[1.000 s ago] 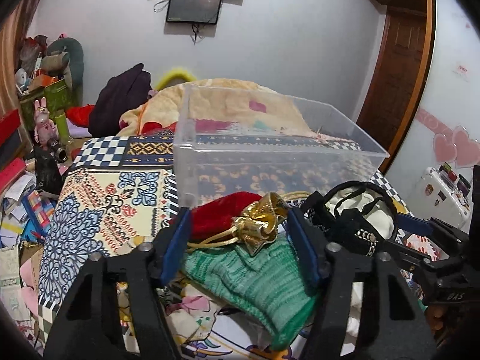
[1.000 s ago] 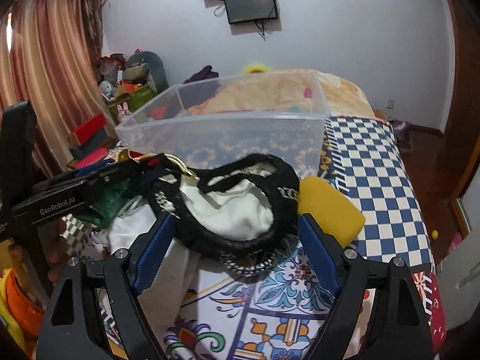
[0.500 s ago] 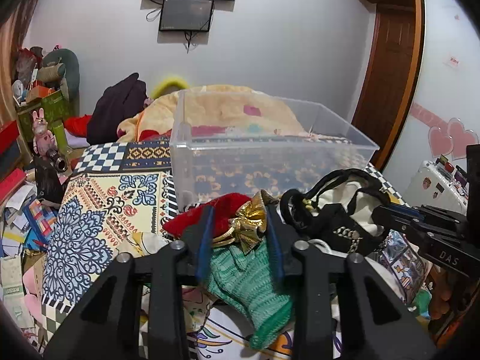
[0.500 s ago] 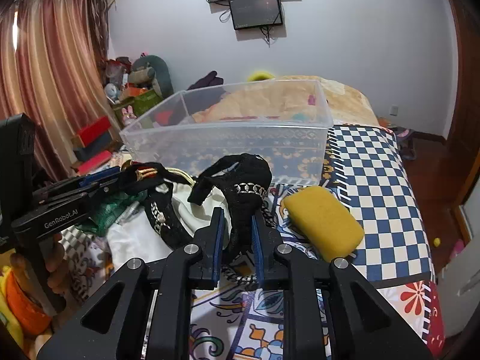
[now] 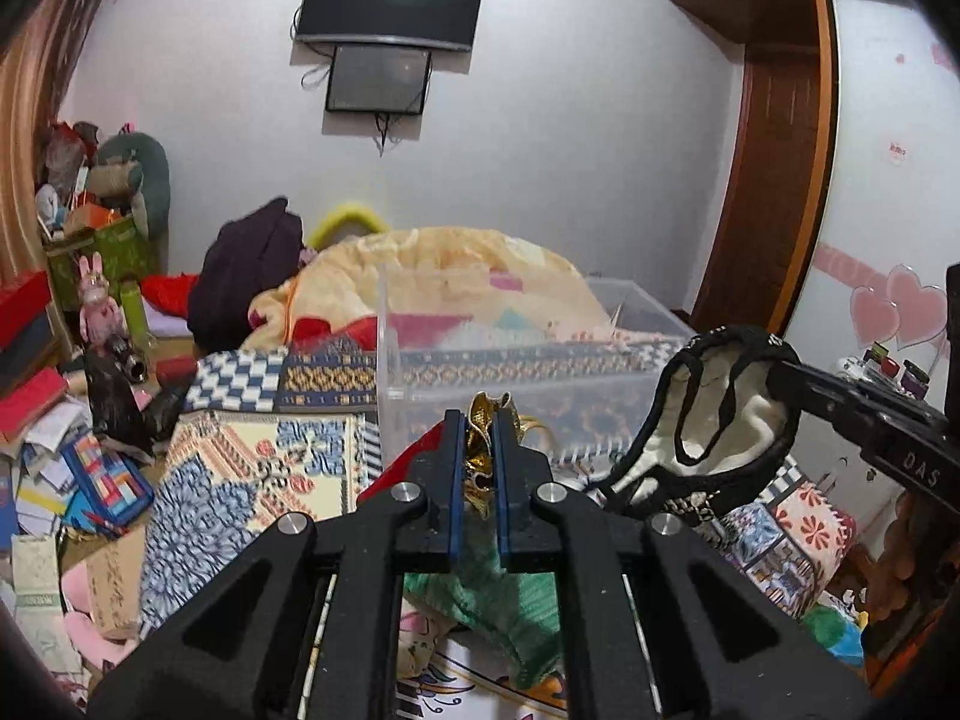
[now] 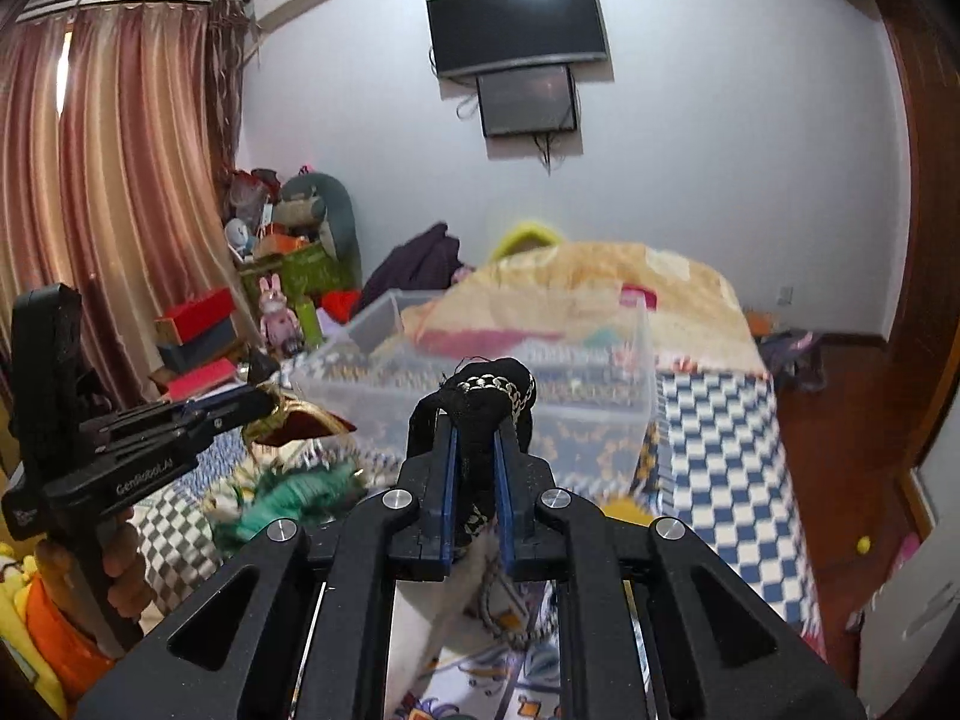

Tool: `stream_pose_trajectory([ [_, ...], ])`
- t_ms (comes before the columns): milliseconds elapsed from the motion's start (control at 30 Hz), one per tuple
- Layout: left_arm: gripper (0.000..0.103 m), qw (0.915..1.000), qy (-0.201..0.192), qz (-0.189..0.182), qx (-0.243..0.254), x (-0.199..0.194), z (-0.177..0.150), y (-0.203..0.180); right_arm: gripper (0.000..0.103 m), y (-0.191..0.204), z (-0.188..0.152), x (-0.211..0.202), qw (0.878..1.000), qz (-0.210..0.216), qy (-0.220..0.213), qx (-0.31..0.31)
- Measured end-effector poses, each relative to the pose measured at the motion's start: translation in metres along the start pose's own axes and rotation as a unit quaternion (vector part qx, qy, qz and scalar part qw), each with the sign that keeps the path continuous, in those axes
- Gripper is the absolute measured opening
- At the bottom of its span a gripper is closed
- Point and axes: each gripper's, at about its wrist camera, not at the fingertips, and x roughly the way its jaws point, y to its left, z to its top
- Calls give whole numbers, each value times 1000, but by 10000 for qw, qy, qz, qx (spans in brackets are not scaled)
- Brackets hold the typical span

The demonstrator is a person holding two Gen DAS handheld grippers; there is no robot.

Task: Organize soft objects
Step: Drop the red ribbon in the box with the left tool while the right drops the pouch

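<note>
My left gripper [image 5: 479, 420] is shut on the gold top of a red drawstring pouch [image 5: 401, 463] and holds it raised in front of the clear plastic bin [image 5: 516, 384]. It also shows in the right wrist view [image 6: 258, 403], with the pouch [image 6: 306, 423] hanging from it. My right gripper [image 6: 475, 414] is shut on the black strap of a black-and-white bag [image 6: 489, 387], lifted off the bed; the bag [image 5: 720, 420] hangs at the right of the left wrist view. A green knitted piece [image 5: 498, 606] lies on the patterned bedspread [image 5: 252, 480] below.
A yellow sponge [image 6: 624, 513] lies on the bed right of my right gripper. A peach blanket [image 5: 444, 270] is heaped behind the bin. Boxes, toys and papers [image 5: 66, 420] clutter the floor at the left. A wooden door [image 5: 762, 180] stands at the right.
Both grippers closed fully on their items and lifted them up off the bed, toward the bin. The bag now hangs from my right gripper.
</note>
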Motion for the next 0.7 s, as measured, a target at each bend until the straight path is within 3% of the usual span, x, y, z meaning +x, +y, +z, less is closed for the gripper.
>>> stream_pose_trajectory([
  [200,7,9995,-255,54,187,-13,23,-8,10,-2,24,-4,9993,-41,-382,-24],
  [467,7,9985,-462,62,284,-2,54,-10,10,-7,57,-5,9963,-80,-854,25],
  [700,7,9978,-204,287,560,40,69,-16,10,3,64,29,9963,-296,-753,-292],
])
